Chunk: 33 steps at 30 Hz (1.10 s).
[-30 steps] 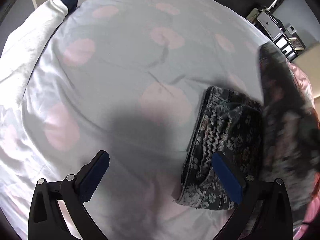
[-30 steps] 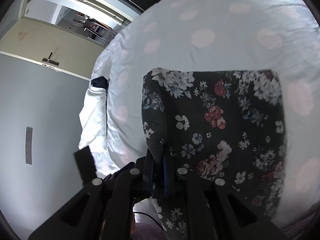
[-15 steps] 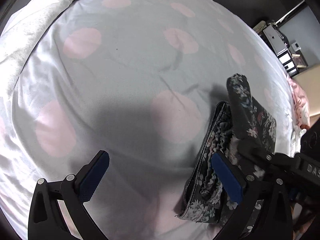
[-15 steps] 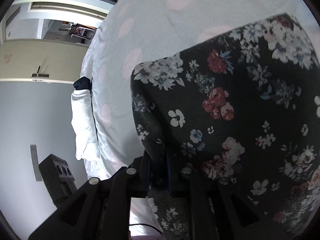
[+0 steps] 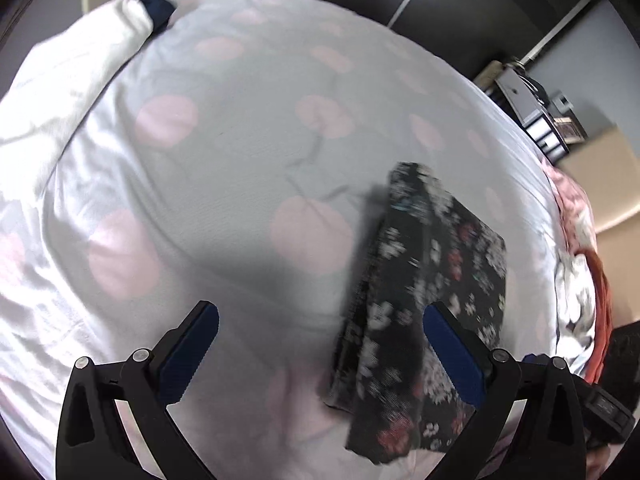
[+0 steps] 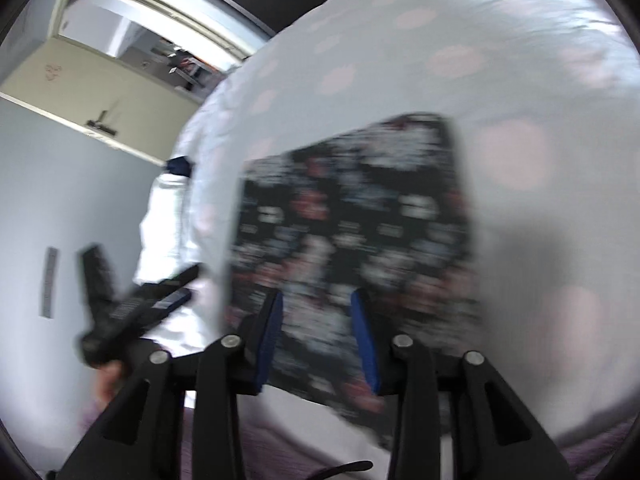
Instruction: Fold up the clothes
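In your left wrist view, the folded cloth [image 5: 424, 304] lies on the bed [image 5: 240, 168] at the lower right. Your left gripper [image 5: 320, 356] sits at the bottom, with the cloth's near end between its fingers. A pillow [image 5: 68, 92] lies at the upper left. A shelf [image 5: 536, 116] stands at the upper right, behind the bed.

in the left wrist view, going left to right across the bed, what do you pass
white garment → polka-dot sheet → folded floral garment → pink and orange clothes at the right edge
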Motion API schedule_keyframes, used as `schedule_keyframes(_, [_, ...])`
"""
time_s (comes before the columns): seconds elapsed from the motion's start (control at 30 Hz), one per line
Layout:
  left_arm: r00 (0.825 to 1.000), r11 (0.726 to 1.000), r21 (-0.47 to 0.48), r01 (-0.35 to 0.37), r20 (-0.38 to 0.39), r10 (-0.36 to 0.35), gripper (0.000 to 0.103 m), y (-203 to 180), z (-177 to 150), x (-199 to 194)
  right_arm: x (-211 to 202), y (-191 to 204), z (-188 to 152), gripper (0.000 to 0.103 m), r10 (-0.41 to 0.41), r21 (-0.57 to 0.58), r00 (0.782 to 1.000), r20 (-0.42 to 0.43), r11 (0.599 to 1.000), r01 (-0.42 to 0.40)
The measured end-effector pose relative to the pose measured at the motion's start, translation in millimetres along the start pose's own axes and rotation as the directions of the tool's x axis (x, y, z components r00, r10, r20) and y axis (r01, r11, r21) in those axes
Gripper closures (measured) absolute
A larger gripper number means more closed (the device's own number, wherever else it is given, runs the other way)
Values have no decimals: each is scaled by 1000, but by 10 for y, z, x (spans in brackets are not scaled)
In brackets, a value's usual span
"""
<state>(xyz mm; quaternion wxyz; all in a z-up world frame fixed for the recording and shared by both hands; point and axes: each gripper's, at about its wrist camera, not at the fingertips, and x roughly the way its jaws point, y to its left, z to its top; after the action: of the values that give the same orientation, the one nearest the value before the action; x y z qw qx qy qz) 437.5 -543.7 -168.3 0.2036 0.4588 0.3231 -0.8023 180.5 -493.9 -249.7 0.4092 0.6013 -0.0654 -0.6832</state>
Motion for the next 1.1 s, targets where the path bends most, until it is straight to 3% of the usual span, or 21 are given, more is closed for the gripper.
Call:
schedule_keyframes(0.03, [1000,1000,30,-6,16,5,2,-186,44,272,-50,-86,-67,79,-20,-1,1000,4,1000,20])
schedule_keyframes(0.1, [999,996,90,0,51,-4,6,-398,49,366,-191,-277,-174,83,-68,-16,998,20,998,68])
schedule_keyframes(0.17, [997,989,144,14,76,-25,20,-578,47,472,-278,-386,-276,86,-112,-46,993,39,992,114])
schedule_keyframes(0.2, [997,986,169,17,76,-30,31,-647,53,560,-296,-423,-337,86,-131,-62,990,46,989,134])
schedule_keyframes(0.23, [997,981,192,18,69,-32,40,-705,62,669,-268,-434,-376,88,-125,-75,991,42,989,128])
schedule_keyframes(0.43, [996,970,244,-27,-75,46,58,-787,131,1252,-104,-365,-518,88,-79,-173,997,18,982,81])
schedule_keyframes(0.67, [970,973,217,-80,-209,126,56,-632,303,1885,287,-461,-597,90,-195,-173,977,-90,969,178])
schedule_keyframes(0.8, [963,965,230,-127,-207,176,41,-616,330,1970,349,-425,-606,90,-222,-201,970,-97,959,199])
schedule_keyframes(0.97, [966,952,267,-152,-162,200,40,-688,304,1859,286,-394,-651,90,-223,-192,971,-84,960,204])
schedule_keyframes(1.03, [960,936,297,-188,-147,240,33,-734,282,1855,271,-389,-668,90,-222,-183,971,-84,962,204])
schedule_keyframes(1.1, [957,927,311,-209,-131,259,32,-769,278,1834,264,-374,-681,90,-227,-182,970,-82,961,209])
